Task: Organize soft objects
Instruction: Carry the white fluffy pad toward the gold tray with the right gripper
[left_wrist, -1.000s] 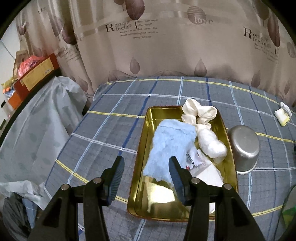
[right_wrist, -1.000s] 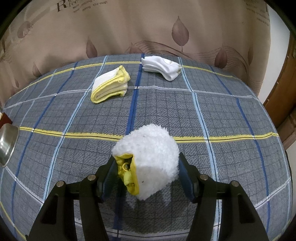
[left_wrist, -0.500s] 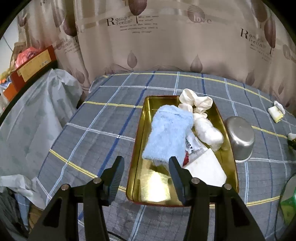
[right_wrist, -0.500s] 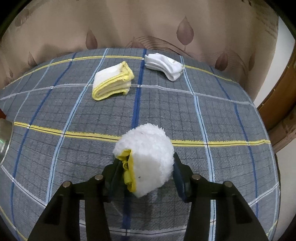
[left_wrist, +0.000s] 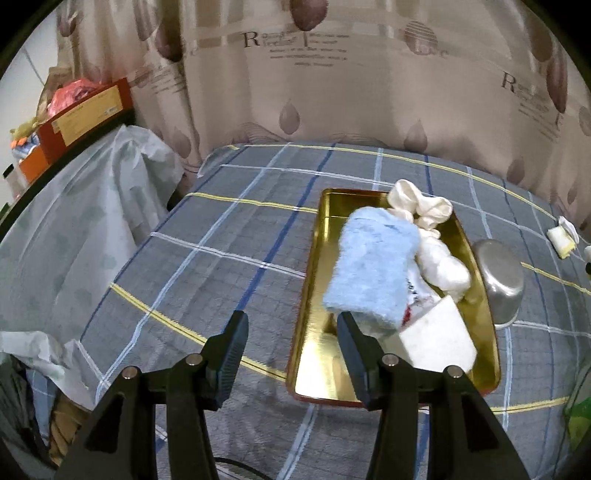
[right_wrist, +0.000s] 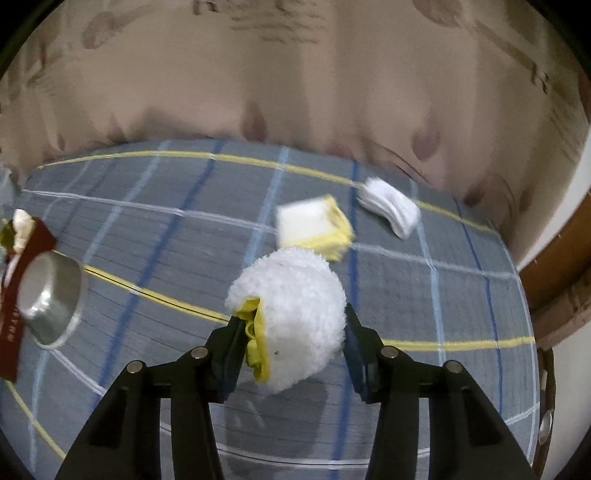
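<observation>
My right gripper (right_wrist: 291, 332) is shut on a fluffy white and yellow sock ball (right_wrist: 291, 317) and holds it above the checked cloth. Beyond it lie a folded yellow-edged white cloth (right_wrist: 314, 229) and a folded white cloth (right_wrist: 389, 210). In the left wrist view a gold tray (left_wrist: 321, 354) holds a light blue fuzzy cloth (left_wrist: 373, 273), cream rolled socks (left_wrist: 424, 206) and a white folded item (left_wrist: 439, 339). My left gripper (left_wrist: 291, 332) is open and empty, just left of the tray's near corner.
A steel bowl lies upside down to the right of the tray (left_wrist: 498, 280) and shows at the left of the right wrist view (right_wrist: 48, 299). A curtain (left_wrist: 332, 74) hangs behind the table. A covered surface (left_wrist: 74, 221) and boxes (left_wrist: 85, 110) stand at the left.
My right gripper closed on the sock ball, lifted it and swung left, bringing the bowl into view. My left gripper drew back and left from the tray, staying open.
</observation>
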